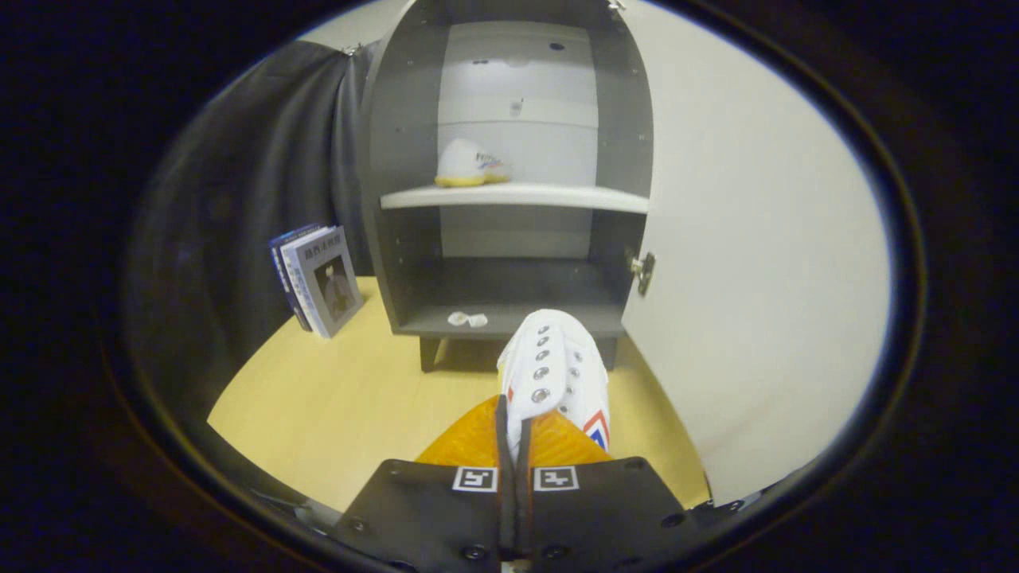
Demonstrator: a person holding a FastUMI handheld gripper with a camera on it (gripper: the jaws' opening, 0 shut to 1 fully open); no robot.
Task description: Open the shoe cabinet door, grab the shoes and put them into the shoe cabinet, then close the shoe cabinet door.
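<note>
Pale wooden flooring [334, 398] runs up to a grey shoe cabinet [509, 199] whose white door [748, 278] stands swung wide open beside it. One white shoe [470, 165] with a yellow sole sits on the middle shelf [517, 196]. The gripper [514, 422] has its fingers pressed nearly together, pinching the edge of a second white shoe [557, 374], which hangs just ahead of them, in front of the cabinet's bottom compartment. Some books [318, 278] lean against dark cloth beside the cabinet.
</note>
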